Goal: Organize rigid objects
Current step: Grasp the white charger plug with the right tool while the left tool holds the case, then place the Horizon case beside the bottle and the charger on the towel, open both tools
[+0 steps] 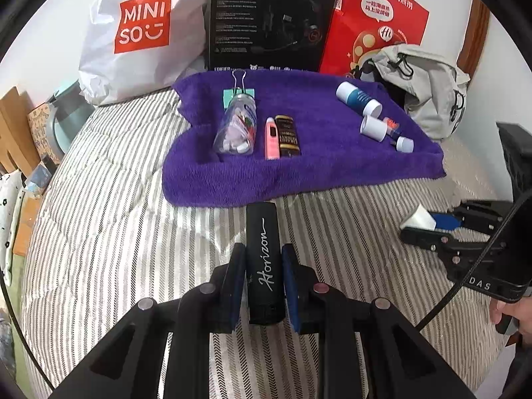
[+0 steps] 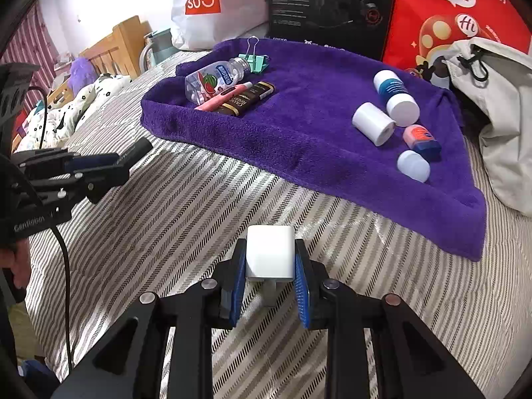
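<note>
Carry step: left gripper (image 1: 264, 277) clamps the black Horizon case (image 1: 265, 259), right gripper (image 2: 270, 274) clamps the white charger (image 2: 270, 254); next, set both down on the purple towel (image 2: 316, 126).

The white shopping bag (image 1: 139, 33) is cut off at the top edge in both views, as are the black box (image 1: 272, 16) and the red bag (image 1: 375, 23). The small print on the black box is too fine to be read. The near end of the black stick (image 1: 265, 262) is hidden between the gripper fingers. The lower part of the white charger (image 2: 270, 254) is covered by blue pads. A hand (image 1: 512, 312) is cropped by the right edge. The binder clip (image 1: 238, 91) is partly hidden behind the clear bottle (image 1: 236, 126).
</note>
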The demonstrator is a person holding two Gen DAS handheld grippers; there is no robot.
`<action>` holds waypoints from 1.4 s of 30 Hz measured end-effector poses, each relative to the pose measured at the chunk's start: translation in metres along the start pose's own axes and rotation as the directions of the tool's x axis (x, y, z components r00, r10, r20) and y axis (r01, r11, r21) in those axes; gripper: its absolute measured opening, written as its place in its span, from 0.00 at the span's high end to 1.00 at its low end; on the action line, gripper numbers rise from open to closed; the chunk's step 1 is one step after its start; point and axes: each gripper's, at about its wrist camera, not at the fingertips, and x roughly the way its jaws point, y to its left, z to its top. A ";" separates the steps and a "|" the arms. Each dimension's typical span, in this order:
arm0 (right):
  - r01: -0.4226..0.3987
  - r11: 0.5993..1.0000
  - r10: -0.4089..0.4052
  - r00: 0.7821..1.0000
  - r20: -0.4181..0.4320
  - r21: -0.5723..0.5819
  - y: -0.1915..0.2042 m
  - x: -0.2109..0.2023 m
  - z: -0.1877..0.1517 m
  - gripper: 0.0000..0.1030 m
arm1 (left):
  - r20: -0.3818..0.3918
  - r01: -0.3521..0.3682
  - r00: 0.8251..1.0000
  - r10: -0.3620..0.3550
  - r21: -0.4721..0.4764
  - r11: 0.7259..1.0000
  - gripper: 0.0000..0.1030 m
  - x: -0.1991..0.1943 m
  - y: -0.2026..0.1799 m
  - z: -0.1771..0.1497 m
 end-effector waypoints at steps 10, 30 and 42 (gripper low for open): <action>-0.044 0.997 0.042 0.999 0.026 0.064 -0.022 -0.017 -0.003 0.74 | 0.031 0.019 0.999 -0.019 0.003 1.000 0.79 -0.009 -0.005 0.026; -0.059 0.995 0.055 0.998 0.043 0.078 -0.067 0.002 0.090 0.74 | 0.019 0.072 0.997 -0.072 -0.006 0.997 0.79 0.018 -0.006 0.071; -0.030 0.998 0.033 0.998 -0.058 0.051 -0.068 0.048 0.097 0.74 | 0.003 0.087 0.996 -0.087 -0.017 0.996 0.79 0.032 -0.002 0.081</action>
